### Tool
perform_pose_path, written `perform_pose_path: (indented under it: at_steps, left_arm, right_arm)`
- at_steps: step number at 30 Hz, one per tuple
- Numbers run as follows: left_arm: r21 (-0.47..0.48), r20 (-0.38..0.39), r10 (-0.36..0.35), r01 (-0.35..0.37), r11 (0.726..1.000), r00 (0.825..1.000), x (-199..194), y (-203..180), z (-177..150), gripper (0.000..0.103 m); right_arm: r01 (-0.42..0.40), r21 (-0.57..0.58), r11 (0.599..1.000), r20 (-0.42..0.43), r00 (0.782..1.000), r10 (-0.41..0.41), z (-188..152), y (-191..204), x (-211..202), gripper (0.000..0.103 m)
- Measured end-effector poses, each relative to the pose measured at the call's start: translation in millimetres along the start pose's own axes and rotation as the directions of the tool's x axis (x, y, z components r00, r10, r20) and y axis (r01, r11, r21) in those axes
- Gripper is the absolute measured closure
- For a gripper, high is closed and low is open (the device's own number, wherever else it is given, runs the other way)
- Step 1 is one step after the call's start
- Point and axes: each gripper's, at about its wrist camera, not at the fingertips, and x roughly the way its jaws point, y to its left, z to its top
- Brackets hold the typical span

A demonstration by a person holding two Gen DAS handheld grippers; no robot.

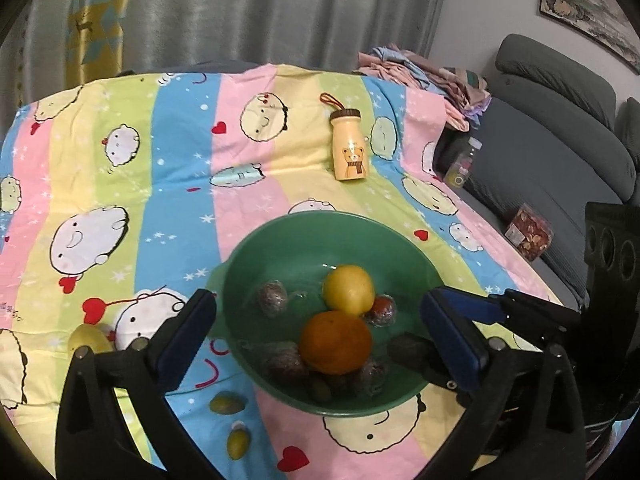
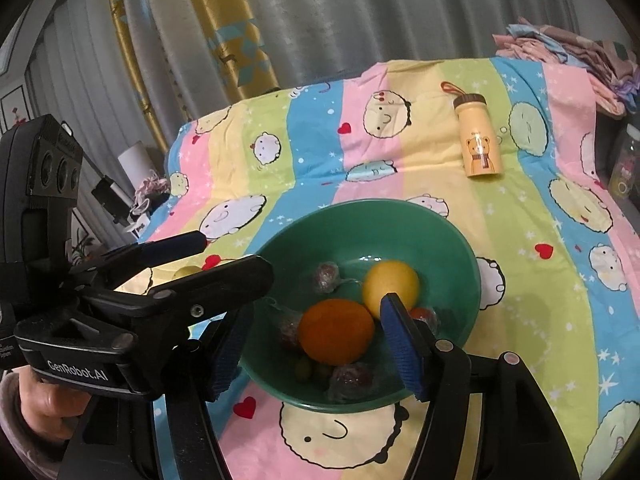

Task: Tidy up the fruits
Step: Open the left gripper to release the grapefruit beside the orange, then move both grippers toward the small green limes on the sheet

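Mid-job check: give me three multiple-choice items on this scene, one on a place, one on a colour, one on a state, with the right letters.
1. Where is the orange?
A. in the bowl
B. on the cloth
C. on the sofa

2. What colour is the bowl?
A. red
B. green
C. white

3. How is the left claw?
A. shut on a fruit
B. open, holding nothing
C. out of view

Answers: 1 A, it lies beside the lemon inside the rim; 2 B, rim and wall are green; 3 B, both fingers are wide apart with nothing between their pads.
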Motion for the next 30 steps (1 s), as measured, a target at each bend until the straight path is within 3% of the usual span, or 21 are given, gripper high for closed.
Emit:
perform_pose_path:
  at_steps: [8,11,17,21,30]
  left_arm:
    - [-0.036,0.007,0.029,-0.028,0.999,1.000,-21.8,10.7,-4.0,0.000]
    - [-0.081,0.020,0.025,-0.023,0.996,0.999,-38.9,27.0,-8.5,0.000]
    - [-0.194,0.024,0.101,-0.095,0.976,0.995,-74.1,81.9,-31.6,0.000]
    - [-0.251,-0.023,0.132,-0.133,0.959,0.991,-81.8,109.8,-58.0,0.000]
    - [-0.320,-0.066,0.095,-0.111,0.941,0.993,-91.2,139.2,-112.5,0.000]
  right_arm:
    - [-0.002,-0.011,1.000,0.019,1.000,0.002,1.7,7.1,-8.9,0.036]
    - [-0.008,-0.022,1.000,0.039,0.999,0.009,1.7,11.8,-17.1,0.033]
    - [-0.079,-0.066,0.995,0.076,0.994,0.084,3.1,32.3,-34.3,0.033]
    - [-0.140,-0.126,0.982,0.042,0.988,0.146,-2.3,52.9,-33.5,0.033]
    - [-0.235,-0.263,0.936,-0.132,0.970,0.206,-50.8,107.1,-4.4,0.033]
